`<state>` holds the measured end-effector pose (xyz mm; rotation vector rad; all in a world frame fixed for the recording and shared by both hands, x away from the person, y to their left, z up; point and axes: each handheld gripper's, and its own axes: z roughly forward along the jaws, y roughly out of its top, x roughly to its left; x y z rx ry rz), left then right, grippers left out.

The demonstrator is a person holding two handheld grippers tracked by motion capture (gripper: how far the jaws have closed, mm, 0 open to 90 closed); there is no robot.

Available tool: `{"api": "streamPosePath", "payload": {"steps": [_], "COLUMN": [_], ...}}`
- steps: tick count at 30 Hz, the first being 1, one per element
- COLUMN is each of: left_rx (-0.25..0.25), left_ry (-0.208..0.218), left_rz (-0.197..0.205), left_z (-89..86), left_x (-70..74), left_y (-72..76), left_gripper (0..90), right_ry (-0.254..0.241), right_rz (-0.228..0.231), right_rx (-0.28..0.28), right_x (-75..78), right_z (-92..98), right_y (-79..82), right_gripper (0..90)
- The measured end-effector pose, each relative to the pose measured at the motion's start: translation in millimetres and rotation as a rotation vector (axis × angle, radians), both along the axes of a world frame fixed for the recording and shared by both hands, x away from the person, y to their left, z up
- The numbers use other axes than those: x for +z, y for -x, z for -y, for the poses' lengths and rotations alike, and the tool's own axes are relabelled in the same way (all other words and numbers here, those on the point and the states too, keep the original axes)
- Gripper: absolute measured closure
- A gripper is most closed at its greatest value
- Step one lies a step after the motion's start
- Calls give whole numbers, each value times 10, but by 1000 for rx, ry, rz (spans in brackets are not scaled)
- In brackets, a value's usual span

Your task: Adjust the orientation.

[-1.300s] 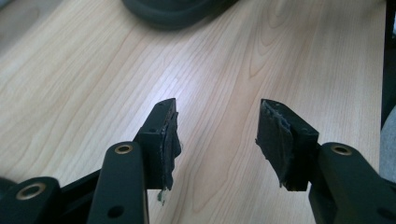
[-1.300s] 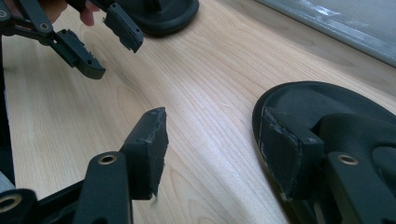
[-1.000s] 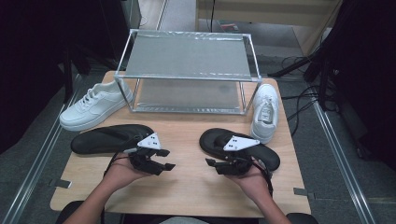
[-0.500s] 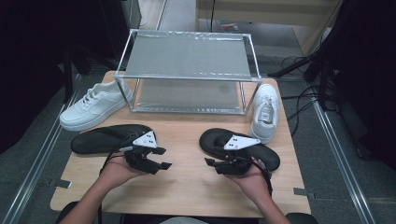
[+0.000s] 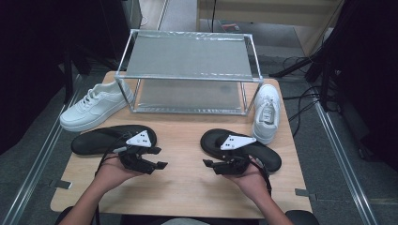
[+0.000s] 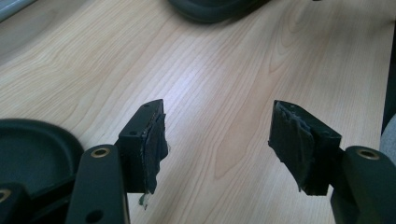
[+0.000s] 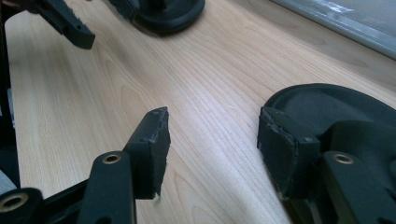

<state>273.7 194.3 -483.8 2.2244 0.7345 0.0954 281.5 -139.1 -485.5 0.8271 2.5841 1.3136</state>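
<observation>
Black slippers, one [image 5: 112, 139] toward the surface's [image 5: 187, 187] left edge, one [image 5: 241, 147] right of middle, lie ungrasped beside our left tongs [image 5: 157, 158] and right tongs [image 5: 210, 164], both wide open and empty, so we judge the pickup not yet begun: next, close on a slipper rim.

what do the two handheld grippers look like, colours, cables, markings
Both the left gripper and the right gripper are black, each topped with a grey three-cornered plate dotted with small dark holes. A thin black cable trails from each toward the person. Up close, the left gripper's fingers are blocky black bars with brass-coloured screw holes and worn, frayed dark pads. The forearms are bare, with no sleeves in view.
</observation>
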Motion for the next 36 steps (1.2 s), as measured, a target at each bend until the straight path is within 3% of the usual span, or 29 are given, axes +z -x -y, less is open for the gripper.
{"api": "streamPosePath", "payload": {"steps": [14,20,27,36], "left_rx": [58,63,107,147], "left_ry": [15,1,19,4], "left_rz": [8,22,15,16], "left_z": [-242,-357,-531,-702], "left_x": [59,104,155,192], "left_y": [31,44,23,-5], "left_gripper": [387,396,400,403], "right_ry": [-2,5,9,12], "right_rz": [-7,-6,-6,-9], "right_rx": [29,41,47,49], "right_x": [-1,-7,-12,-16], "right_z": [-77,-101,-112,-127], "right_y": [-34,-40,-39,-30], "right_gripper": [454,454,454,454]}}
